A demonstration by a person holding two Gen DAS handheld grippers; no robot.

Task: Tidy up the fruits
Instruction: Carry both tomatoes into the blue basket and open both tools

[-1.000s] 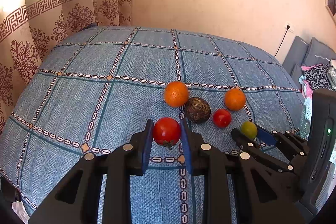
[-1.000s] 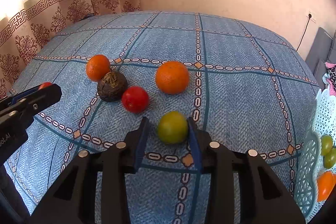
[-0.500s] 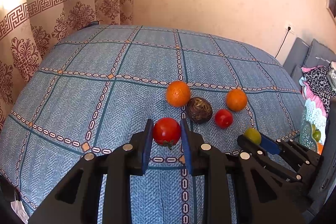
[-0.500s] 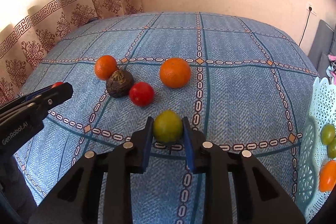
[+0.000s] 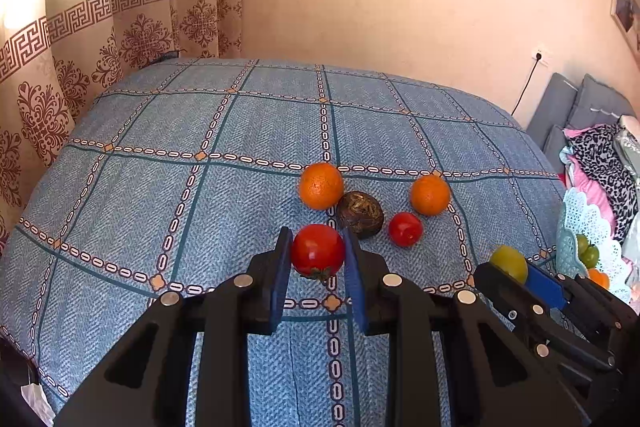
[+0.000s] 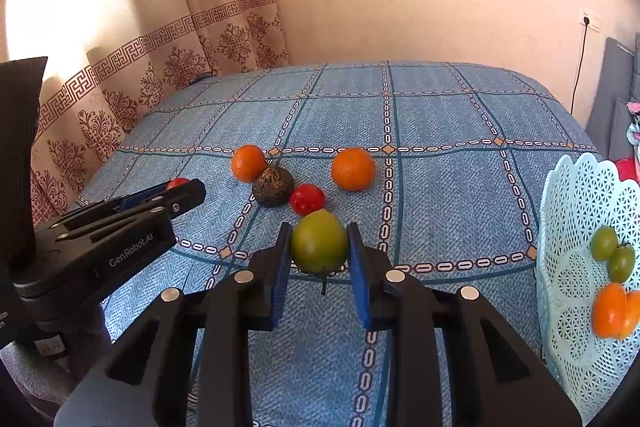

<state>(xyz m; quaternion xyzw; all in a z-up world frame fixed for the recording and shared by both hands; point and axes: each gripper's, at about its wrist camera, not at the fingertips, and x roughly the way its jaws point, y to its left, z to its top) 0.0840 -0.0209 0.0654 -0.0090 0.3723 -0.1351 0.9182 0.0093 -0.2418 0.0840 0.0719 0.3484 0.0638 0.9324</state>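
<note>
From the left wrist, a red tomato (image 5: 317, 250) was seen clamped by the left gripper (image 5: 318, 261) above the blue bedspread (image 5: 160, 155). From the right wrist, a green tomato (image 6: 319, 242) (stem down) was gripped by the right gripper (image 6: 320, 259), near the lattice basket (image 6: 576, 187).

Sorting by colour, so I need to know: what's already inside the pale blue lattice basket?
Inside the pale blue lattice basket, two small green tomatoes touch each other, with orange fruit nearer the camera. The basket's right part is cut off by the frame edge, so more may lie there.
</note>
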